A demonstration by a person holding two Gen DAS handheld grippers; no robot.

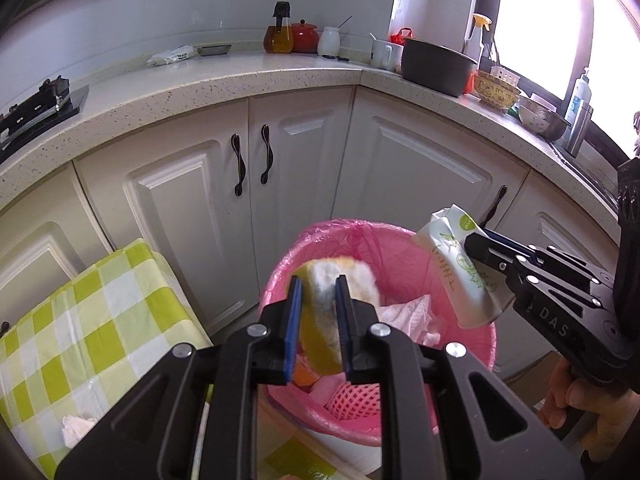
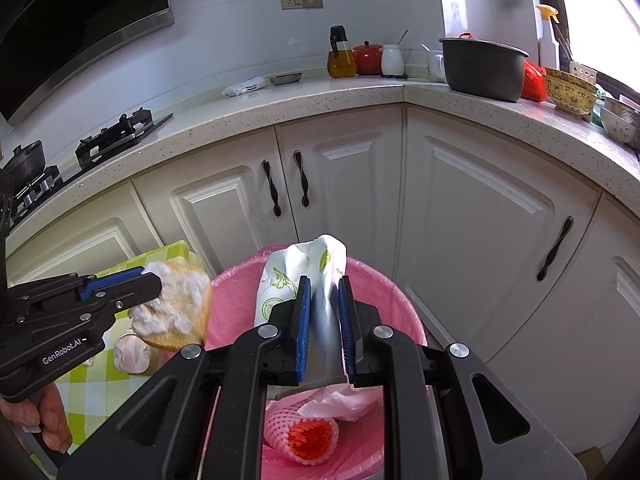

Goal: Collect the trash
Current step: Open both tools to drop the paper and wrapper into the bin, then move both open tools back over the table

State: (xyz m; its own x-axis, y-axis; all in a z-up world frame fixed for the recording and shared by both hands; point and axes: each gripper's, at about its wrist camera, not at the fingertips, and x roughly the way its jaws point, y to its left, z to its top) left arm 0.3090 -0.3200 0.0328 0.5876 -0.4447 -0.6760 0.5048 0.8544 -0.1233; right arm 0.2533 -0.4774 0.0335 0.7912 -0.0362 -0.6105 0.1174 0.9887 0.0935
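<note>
A pink trash bin (image 1: 472,344) with a pink liner stands on the floor by the cabinets; it also shows in the right wrist view (image 2: 236,304). My left gripper (image 1: 318,284) is shut on a piece of fruit peel (image 1: 340,280), yellow outside and white inside, held above the bin; the peel shows in the right wrist view (image 2: 176,308). My right gripper (image 2: 324,284) is shut on a white wrapper with green print (image 2: 288,276), held over the bin's right rim (image 1: 460,268). Inside the bin lie crumpled tissue (image 1: 408,314) and pink foam net (image 2: 300,436).
A table with a green checked cloth (image 1: 80,320) stands left of the bin, with a crumpled tissue (image 1: 76,426) and an eggshell-like scrap (image 2: 130,354) on it. White cabinets (image 1: 304,168) stand behind. The counter (image 1: 224,80) holds a pot, jars and bowls.
</note>
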